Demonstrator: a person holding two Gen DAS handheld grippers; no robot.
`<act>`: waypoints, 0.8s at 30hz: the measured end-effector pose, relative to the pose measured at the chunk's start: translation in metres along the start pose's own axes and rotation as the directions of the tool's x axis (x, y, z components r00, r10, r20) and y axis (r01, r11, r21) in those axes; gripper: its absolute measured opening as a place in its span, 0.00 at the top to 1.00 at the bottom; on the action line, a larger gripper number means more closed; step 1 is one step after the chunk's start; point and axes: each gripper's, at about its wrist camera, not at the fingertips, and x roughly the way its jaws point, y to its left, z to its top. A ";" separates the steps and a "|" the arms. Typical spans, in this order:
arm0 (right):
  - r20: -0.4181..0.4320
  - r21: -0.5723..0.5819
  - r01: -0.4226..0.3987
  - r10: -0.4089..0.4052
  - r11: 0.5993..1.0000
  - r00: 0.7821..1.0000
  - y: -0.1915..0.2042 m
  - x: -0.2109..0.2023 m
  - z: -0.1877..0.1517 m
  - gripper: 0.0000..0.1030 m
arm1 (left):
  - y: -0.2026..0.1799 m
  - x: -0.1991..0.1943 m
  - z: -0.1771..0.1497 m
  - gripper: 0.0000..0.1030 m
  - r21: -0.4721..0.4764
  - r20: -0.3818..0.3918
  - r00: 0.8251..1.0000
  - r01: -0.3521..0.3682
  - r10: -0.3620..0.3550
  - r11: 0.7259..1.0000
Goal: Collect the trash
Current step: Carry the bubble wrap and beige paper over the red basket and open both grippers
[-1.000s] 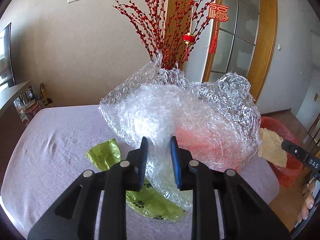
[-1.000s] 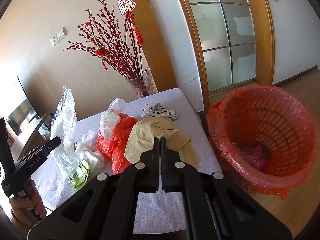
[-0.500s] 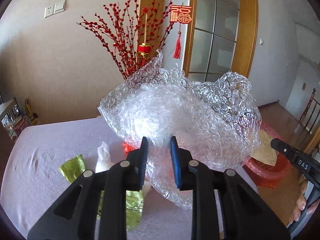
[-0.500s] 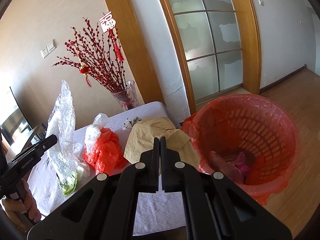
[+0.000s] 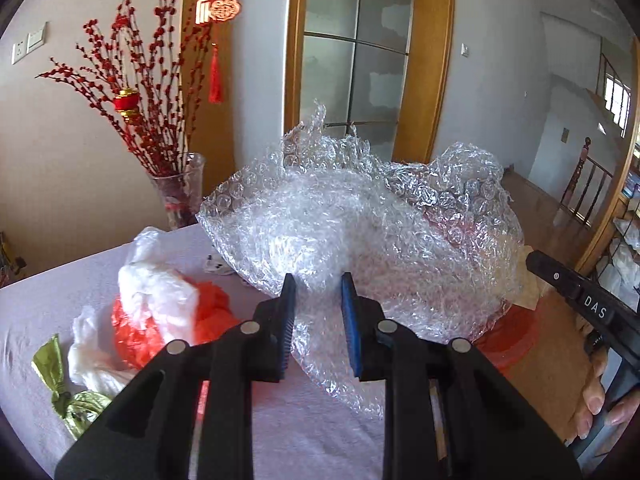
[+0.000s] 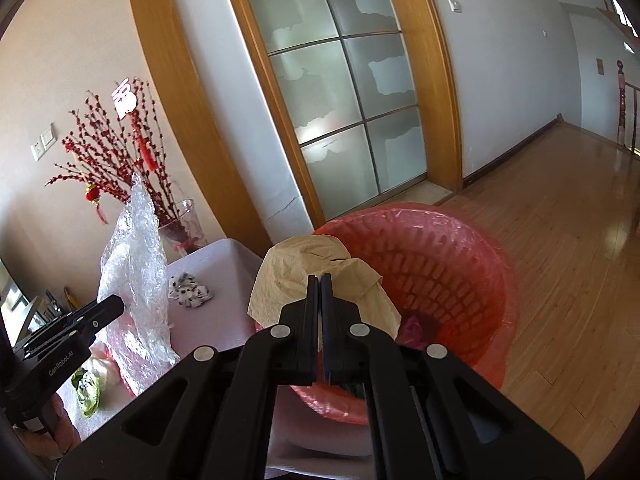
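Snapped mid trash run. Had the left gripper [image 5: 318, 284] clamped on a big crumpled sheet of clear bubble wrap [image 5: 360, 220], blue-padded fingers [image 5: 352, 320] only part-way apart with a fold of the stuff pinched between them. Held the wrap up off the lilac-clothed table [image 5: 36, 304], out over its far corner, with a reddish blur showing through the bubbles.

Had the right gripper [image 6: 320, 280] squeezed fully together on a crumpled sheet of brown paper [image 6: 304, 264], hanging right above the near rim of the red slotted basket [image 6: 460, 260]. Lined with a red bag, that basket, and parked on the wooden floor just beside the table corner. Spotted pink and dark scraps down in the bottom of it.

Writing-wise: could read "DAS" [image 5: 596, 307] in white on the black body of the right gripper at the edge of the left view, with the fingers of the right hand [image 5: 596, 404] wrapped round the handle below. Made out "GenRobot.AI" [image 6: 60, 361] on the side of the left gripper in the right view. Also noticed a red "福" ornament [image 5: 218, 4] with a tassel, hung among red berry branches [image 5: 132, 92] in a glass vase [image 5: 180, 188] at the back of the table.

Lying on the table: a white plastic bag [image 5: 156, 284] on top of an orange-red plastic bag [image 5: 212, 312], a crumpled green bag [image 5: 60, 380] nearer the camera, and a small black-and-white wrapper [image 6: 188, 290] near the vase.
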 end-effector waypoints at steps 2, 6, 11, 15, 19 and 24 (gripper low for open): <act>0.007 0.028 0.030 -0.030 0.999 1.000 -0.015 0.003 0.003 0.98 | -0.014 0.013 0.002 0.78 0.008 -0.014 1.000 0.023 -0.023 1.000; 0.016 0.081 0.070 -0.071 0.994 0.997 -0.039 0.009 0.009 0.98 | -0.038 0.040 0.006 0.78 0.013 -0.046 0.997 0.067 -0.066 0.998; 0.016 0.105 0.087 -0.089 0.991 0.996 -0.055 0.020 0.013 0.98 | -0.062 0.068 0.007 0.78 0.024 -0.076 0.991 0.111 -0.108 0.994; 0.006 0.103 0.091 -0.093 0.990 0.996 -0.062 0.031 0.015 0.98 | -0.076 0.087 0.007 0.78 0.022 -0.098 0.985 0.144 -0.141 0.989; -0.011 0.131 0.065 -0.064 0.989 0.998 -0.075 0.038 0.016 0.98 | -0.084 0.106 0.009 0.75 0.023 -0.121 0.978 0.171 -0.167 0.985; -0.038 0.151 0.060 -0.054 0.987 0.998 -0.083 0.043 0.010 0.96 | -0.091 0.119 0.002 0.66 0.022 -0.147 0.973 0.183 -0.178 0.983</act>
